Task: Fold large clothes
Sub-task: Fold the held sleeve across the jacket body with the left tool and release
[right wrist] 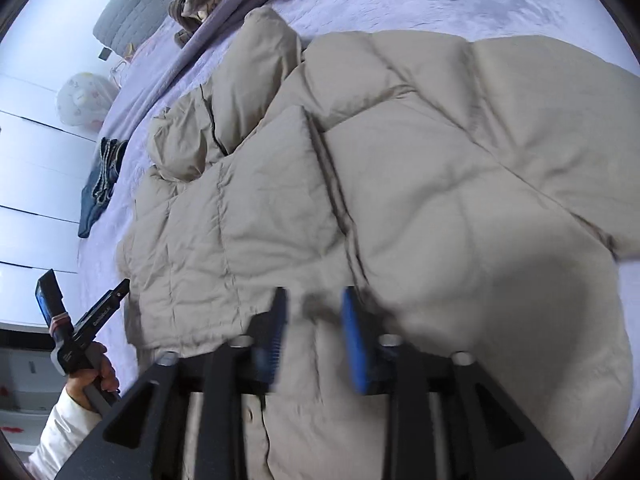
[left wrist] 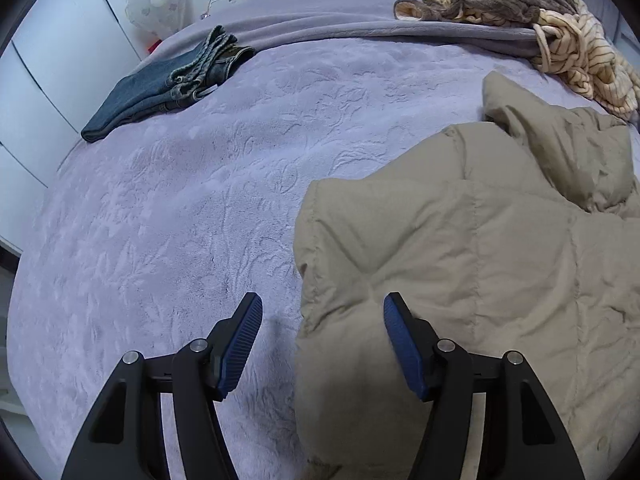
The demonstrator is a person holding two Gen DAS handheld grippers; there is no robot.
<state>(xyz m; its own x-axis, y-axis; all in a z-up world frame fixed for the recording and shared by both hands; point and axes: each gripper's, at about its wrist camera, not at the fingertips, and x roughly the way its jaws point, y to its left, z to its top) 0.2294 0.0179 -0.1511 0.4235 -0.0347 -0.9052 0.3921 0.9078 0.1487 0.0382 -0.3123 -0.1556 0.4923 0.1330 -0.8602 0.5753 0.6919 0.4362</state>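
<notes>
Early stage — puffer jacket [right wrist: 400, 184] spread unfolded, folded jeans [left wrist: 160, 92] at ten o'clock; left gripper [left wrist: 322, 344], right gripper [right wrist: 314, 340] both apart, empty.

A beige puffer jacket [right wrist: 400, 168] is lying on a lavender embossed blanket [left wrist: 180, 220]. Blue jeans [left wrist: 160, 88] and a cream-and-brown striped garment [left wrist: 580, 60] are showing beyond.

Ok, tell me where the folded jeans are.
The folded jeans lie near the bed's left edge in the left wrist view, far from the beige puffer jacket, beside the white wardrobe.
</notes>
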